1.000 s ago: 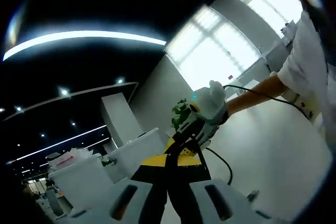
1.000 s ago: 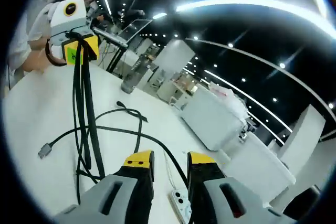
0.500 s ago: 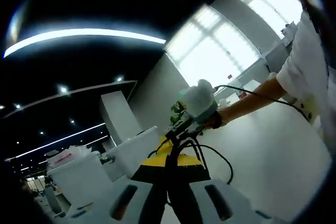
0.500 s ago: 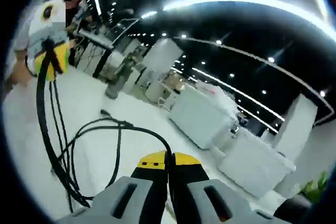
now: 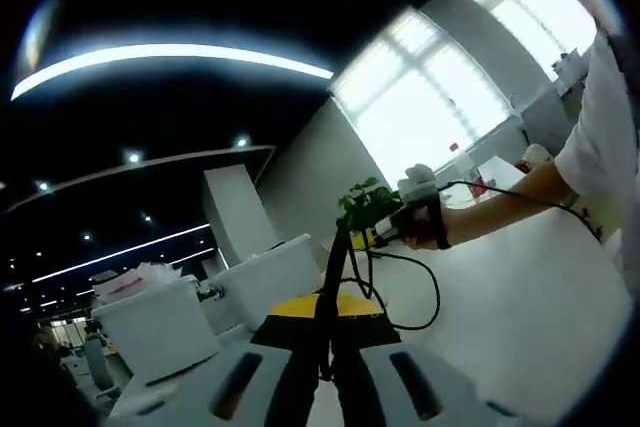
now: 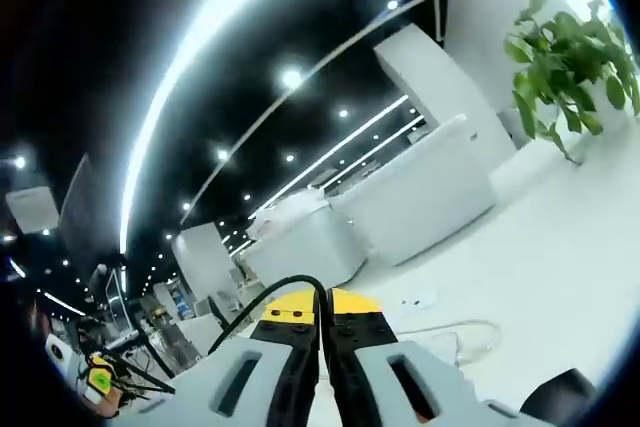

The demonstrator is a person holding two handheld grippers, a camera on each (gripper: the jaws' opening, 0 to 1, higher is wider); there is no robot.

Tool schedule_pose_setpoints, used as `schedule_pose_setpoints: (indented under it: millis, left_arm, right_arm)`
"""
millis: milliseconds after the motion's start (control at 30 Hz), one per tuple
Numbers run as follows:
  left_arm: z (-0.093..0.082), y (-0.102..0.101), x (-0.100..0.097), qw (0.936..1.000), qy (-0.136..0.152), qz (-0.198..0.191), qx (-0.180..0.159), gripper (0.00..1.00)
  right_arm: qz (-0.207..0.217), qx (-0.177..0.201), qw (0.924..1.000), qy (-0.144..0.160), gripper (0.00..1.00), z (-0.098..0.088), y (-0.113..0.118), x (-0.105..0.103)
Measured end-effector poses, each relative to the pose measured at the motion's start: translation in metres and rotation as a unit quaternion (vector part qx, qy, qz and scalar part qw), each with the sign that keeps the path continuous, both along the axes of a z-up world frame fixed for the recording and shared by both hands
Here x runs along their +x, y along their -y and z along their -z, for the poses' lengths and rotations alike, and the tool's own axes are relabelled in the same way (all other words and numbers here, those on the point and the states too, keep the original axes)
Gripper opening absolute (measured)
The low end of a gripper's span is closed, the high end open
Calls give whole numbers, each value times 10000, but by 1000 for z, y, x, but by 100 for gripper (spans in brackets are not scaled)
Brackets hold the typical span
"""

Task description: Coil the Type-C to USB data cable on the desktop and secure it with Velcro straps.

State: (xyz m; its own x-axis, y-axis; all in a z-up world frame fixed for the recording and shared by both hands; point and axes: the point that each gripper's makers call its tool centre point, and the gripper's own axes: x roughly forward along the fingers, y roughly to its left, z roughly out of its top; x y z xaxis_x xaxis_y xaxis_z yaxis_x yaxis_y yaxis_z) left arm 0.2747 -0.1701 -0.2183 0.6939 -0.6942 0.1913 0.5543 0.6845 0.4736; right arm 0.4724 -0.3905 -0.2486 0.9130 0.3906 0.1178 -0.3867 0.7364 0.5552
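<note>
While clamped, black cable (image 5: 352, 267) (thin), looping

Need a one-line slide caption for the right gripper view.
Right gripper shut on black cable, above the white desktop.

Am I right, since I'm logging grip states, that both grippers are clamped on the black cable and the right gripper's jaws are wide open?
Not quite. The right gripper is not open: in the right gripper view its yellow-tipped jaws are pressed together on the black cable. The rest holds: the left gripper is also clamped on the cable, as the left gripper view shows.
</note>
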Motion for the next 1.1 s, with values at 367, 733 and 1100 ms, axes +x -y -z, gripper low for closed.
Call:
schedule_pose_setpoints:
  millis: [367, 733, 1100]
  left_arm:
    - [4, 20, -15, 9984, -158, 537, -80, 4]
    - [25, 48, -31, 9947, -281, 957, 266, 4]
    - [39, 66, -40, 9917, -296, 1114, 568, 4]
  right_arm:
    - [695, -238, 9971, -185, 0, 14, 39, 24]
    - [985, 24, 9927, -689, 0, 31, 50, 47]
    - [1198, 101, 9874, -1027, 0, 34, 48, 56]
